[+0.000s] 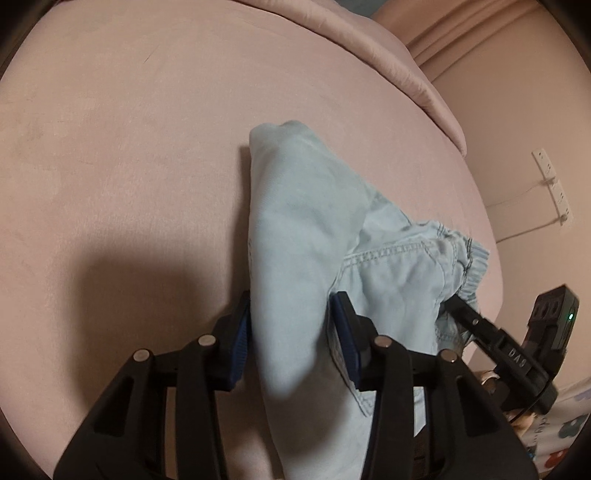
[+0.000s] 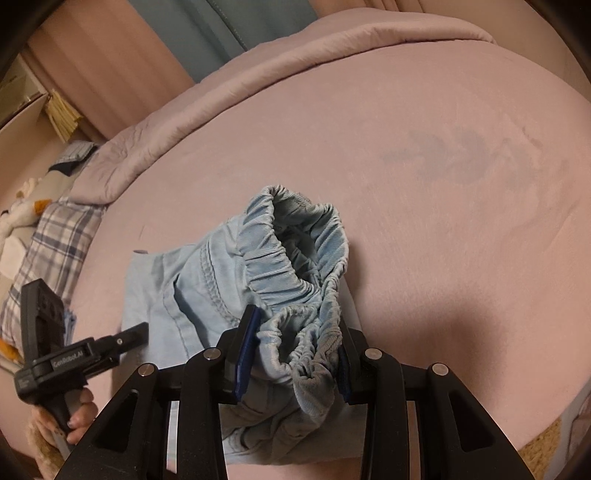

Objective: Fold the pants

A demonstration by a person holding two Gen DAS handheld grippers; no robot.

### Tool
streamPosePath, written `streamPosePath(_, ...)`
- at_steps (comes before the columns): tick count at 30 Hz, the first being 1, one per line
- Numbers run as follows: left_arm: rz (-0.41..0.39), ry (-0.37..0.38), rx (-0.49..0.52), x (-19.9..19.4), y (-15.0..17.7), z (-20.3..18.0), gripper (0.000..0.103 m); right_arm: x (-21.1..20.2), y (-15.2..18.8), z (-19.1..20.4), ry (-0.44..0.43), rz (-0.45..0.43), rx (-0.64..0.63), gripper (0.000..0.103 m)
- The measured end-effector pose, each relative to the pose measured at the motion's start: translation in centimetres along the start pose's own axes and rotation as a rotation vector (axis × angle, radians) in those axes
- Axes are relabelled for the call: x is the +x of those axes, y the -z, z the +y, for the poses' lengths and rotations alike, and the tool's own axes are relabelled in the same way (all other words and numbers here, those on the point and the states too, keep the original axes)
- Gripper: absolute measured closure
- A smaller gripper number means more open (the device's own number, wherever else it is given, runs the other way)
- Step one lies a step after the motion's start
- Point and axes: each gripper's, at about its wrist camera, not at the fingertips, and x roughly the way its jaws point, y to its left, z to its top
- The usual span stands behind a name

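Pink bed beside curtains | left claw pinching pants leg | right claw clamping waistband

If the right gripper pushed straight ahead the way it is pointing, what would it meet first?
The right gripper already clamps the pants at the elastic waistband, which bunches directly ahead; beyond it, probably the pink bed sheet.

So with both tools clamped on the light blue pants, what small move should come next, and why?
Probably draw the two tools slightly apart and lower the pants flat onto the pink bedsheet. The left tool pinches a bunched fold of leg fabric, and the right tool holds the crumpled elastic waistband, so the cloth is heaped rather than spread.
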Motion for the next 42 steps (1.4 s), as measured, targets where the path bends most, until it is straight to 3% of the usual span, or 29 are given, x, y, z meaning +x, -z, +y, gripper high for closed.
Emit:
streamPosePath(16,-0.005,0.034,-0.014,-2.5,5.4,1.5,0.059,-0.3,0.4,0.2,0.071,0.014,0.003,0.065)
streamPosePath(20,-0.002,0.046,-0.014,-4.0,7.4,2.6,0.059,-0.4,0.5,0.6,0.116,0.021,-0.021,0.058)
streamPosePath(30,0.016,0.058,-0.016,-4.6,8.4,2.7,0.059,-1.5,1.0,0.5,0.194,0.026,-0.053,0.051)
streamPosePath(42,0.017,0.047,-0.004,-4.6,8.6,2.7,0.058,-2.6,0.3,1.6,0.243,-0.010,-0.093,0.050)
